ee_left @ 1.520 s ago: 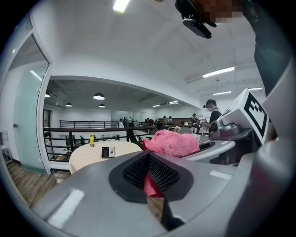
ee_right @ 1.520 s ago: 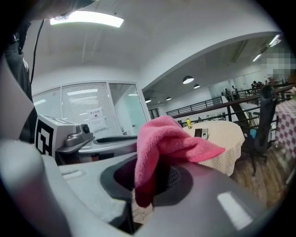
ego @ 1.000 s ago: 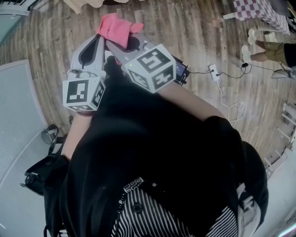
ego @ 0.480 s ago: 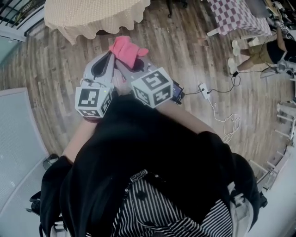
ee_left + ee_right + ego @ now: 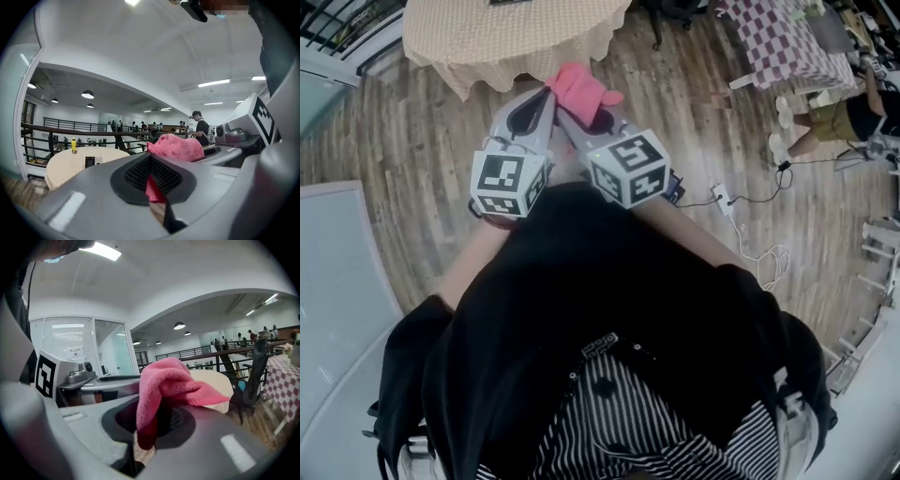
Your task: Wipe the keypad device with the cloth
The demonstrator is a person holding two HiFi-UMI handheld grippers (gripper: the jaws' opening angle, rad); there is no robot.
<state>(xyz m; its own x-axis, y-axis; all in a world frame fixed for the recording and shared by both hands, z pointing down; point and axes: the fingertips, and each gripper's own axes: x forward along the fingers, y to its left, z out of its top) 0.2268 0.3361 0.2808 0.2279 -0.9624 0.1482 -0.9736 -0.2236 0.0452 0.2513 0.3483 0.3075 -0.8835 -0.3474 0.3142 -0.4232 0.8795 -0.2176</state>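
- Head view: I have the left tongs (image 5: pixel 549 97) and right tongs (image 5: pixel 574 111) tip to tip at the cloth (image 5: pixel 581 86); the table (image 5: pixel 469 47) lies ahead of them.
- Left gripper view: jaws pinch a cloth corner. The keypad (image 5: pixel 92 161) sits well ahead – no wiping begun, I judge. Bottle (image 5: pixel 73 146) contents unclear.
- Right gripper view: jaws clamp the cloth – it drapes over them.

Premises: a large open-plan commercial hall with a mezzanine, not a dwelling. Evidence: wood-plank floor (image 5: pixel 412 169); round table (image 5: pixel 487 37) under a cream cloth; second table (image 5: pixel 769 28) in a checked cloth; black metal railing (image 5: pixel 70 127) along an upper level; glass-walled office (image 5: pixel 79 348) with blinds; round ceiling lamps (image 5: pixel 87 94) and strip lights (image 5: pixel 213 83); office chair (image 5: pixel 251 380); power strip (image 5: pixel 724 199) with cables on the floor; several people (image 5: pixel 199 126) standing in the background
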